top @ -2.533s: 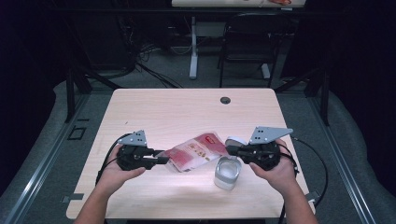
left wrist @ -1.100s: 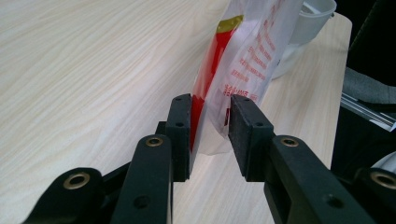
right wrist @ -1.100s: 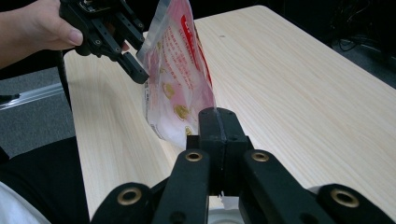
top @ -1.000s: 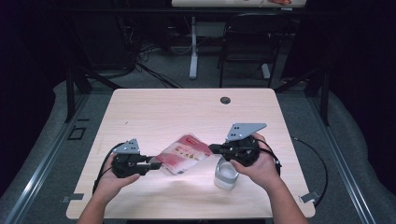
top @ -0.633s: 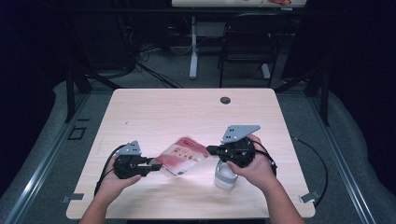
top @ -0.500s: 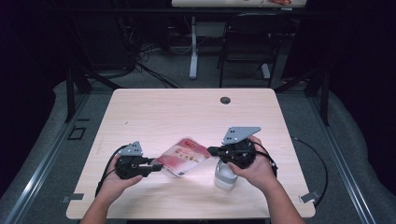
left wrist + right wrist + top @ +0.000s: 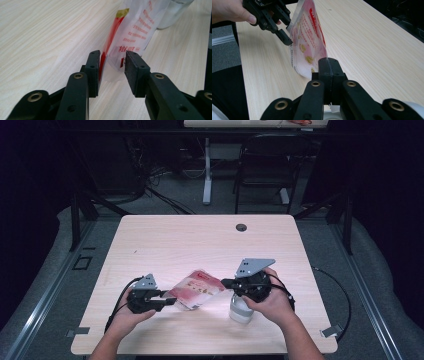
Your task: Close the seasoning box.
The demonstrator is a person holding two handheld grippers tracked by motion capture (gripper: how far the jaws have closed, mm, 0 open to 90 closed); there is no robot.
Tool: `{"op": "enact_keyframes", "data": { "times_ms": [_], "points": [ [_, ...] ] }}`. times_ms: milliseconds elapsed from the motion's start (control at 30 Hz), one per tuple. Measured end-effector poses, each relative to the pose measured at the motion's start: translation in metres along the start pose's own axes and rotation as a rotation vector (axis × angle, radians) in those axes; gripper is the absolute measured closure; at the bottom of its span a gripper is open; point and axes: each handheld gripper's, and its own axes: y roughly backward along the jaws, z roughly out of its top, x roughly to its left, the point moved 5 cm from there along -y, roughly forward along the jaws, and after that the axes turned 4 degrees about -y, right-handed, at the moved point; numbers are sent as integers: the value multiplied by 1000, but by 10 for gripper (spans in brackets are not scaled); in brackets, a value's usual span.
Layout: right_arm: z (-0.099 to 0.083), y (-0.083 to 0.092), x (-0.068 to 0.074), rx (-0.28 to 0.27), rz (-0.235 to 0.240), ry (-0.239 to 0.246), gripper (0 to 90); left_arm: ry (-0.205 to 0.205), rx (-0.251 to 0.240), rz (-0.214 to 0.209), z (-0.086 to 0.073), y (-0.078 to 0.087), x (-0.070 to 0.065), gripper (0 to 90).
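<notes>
Take the clear jar [image 7: 241, 308] near the table's [image 7: 200, 240] front edge as your marker: your right gripper [image 7: 226, 283] sits just above and to the left of it, jaws pressed tight together on the near corner of the red-and-white plastic pouch [image 7: 196, 290], a sliver of the film showing between the pads in the right gripper view. The pouch stretches leftward from the jar, lifted off the wood and tilted, its printed face up. At its far-left end your left gripper [image 7: 169, 302] has its jaws parted with a clear gap; in the left gripper view the pouch's [image 7: 130, 35] bottom edge hangs between the two pads [image 7: 93, 72], close against the left one and apart from the right one, so nothing is clamped there. Your left hand [image 7: 127, 315] is close to the front edge of the table, leaving little wood behind it. Beyond the jar and pouch the tabletop lies bare and wide to the far edge, where a small dark grommet hole [image 7: 241, 227] sits. Past the table stands a black chair [image 7: 265, 170].
</notes>
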Motion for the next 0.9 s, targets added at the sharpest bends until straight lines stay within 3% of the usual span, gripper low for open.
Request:
{"op": "enact_keyframes", "data": {
  "times_ms": [467, 900],
  "points": [
    [0, 0, 2, 8, -19, 31, 900, 20, -12, 11, 0, 0, 1, 528],
    [1, 0, 5, 13, -33, 54, 900, 33, -31, 30, 1, 4, 2, 497]
  ]
}}
